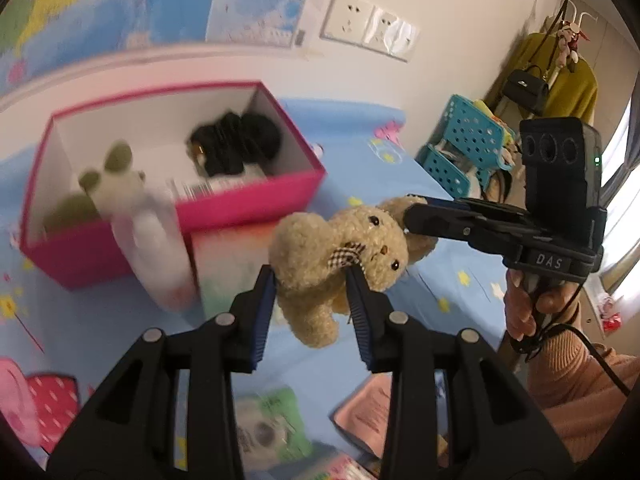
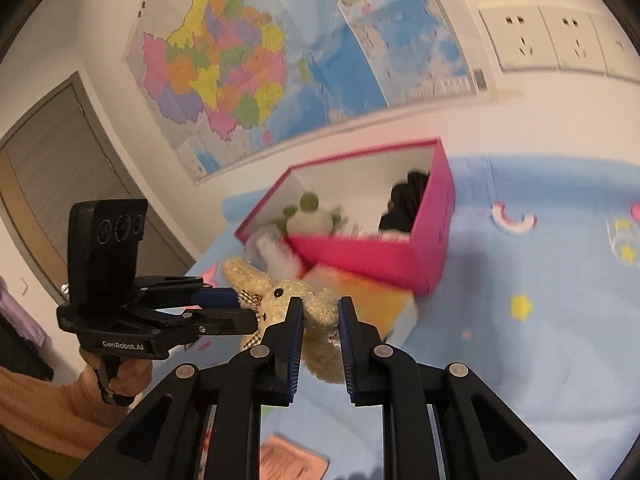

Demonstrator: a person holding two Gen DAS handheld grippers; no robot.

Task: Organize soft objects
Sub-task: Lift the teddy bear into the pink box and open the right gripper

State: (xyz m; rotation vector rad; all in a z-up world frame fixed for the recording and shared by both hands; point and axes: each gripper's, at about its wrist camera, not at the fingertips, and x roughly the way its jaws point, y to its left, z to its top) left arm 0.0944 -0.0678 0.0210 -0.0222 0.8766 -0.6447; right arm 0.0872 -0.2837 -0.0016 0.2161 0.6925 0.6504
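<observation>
Both grippers pinch 1 beige plush rabbit (image 1: 340,256), the left gripper (image 1: 314,280) its body, the right gripper (image 2: 320,312) an ear, clear above the blue sheet (image 1: 420,200); next comes carrying it over the pink box (image 1: 248,204) behind and releasing.

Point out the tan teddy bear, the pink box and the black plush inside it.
tan teddy bear (image 1: 316,256), left wrist view, on its body.
pink box (image 2: 384,260), right wrist view, on its near outer wall.
black plush (image 1: 236,144), left wrist view, on its middle.
</observation>
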